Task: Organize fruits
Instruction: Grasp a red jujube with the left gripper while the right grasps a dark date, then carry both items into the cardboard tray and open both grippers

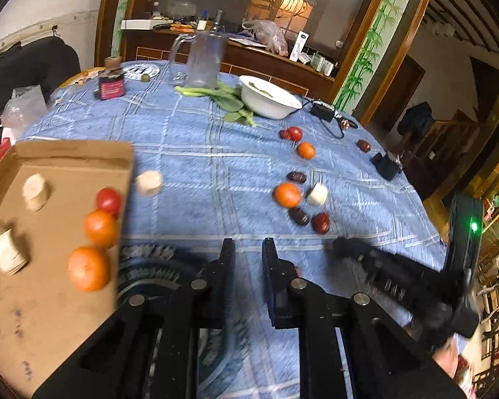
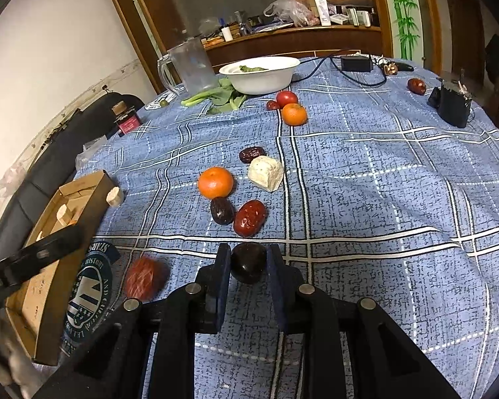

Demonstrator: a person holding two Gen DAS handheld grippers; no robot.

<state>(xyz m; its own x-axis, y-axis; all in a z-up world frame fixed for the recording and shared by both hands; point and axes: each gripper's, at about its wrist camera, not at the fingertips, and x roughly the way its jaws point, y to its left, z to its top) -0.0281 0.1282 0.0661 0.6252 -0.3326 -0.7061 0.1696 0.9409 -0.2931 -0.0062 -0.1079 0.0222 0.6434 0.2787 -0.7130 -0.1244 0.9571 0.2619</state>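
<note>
round table under a blue checked cloth (image 2: 366,173), cluttered sideboard behind. right gripper (image 2: 248,262) is closed on a dark date (image 2: 248,263); left gripper (image 1: 248,256) stands narrowly parted, empty. cardboard tray (image 1: 53,299), at nine o'clock, holds oranges. risk: the smooth date may slip out in transit; a blurred red fruit (image 2: 145,277) at eight o'clock looks liable to roll.

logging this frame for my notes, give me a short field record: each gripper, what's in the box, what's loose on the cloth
left gripper: open, nothing between the fingers
right gripper: shut on dark date
cardboard box: two oranges, one tomato, pale chunks
loose on tablecloth: orange, white chunk, red date, further fruits near white bowl
blur: reddish fruit by the box, kind unclear
</note>
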